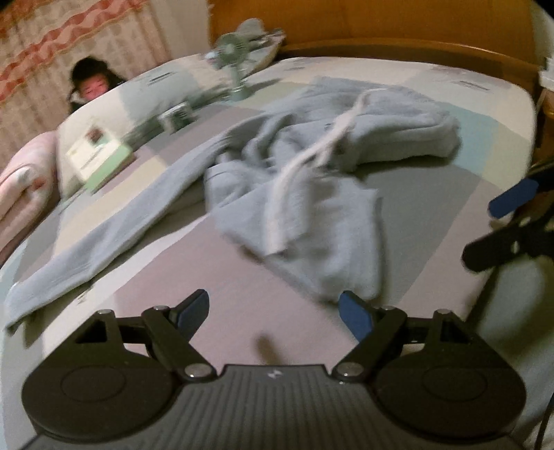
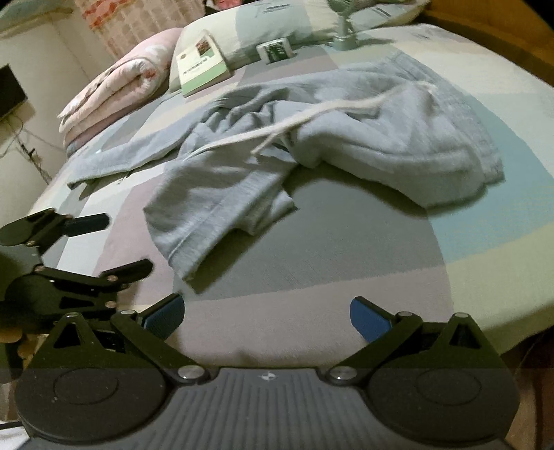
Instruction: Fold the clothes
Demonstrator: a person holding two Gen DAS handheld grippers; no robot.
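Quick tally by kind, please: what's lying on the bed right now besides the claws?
Grey sweatpants: 1
Book: 1
Small fan: 1
Small box: 1
Folded pink blanket: 1
Pillow: 1
Total: 6

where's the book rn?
The book lies at the far left of the bed, propped on a pillow beside the pink folded blanket, beyond the grey pants; the left wrist view shows it at left too.
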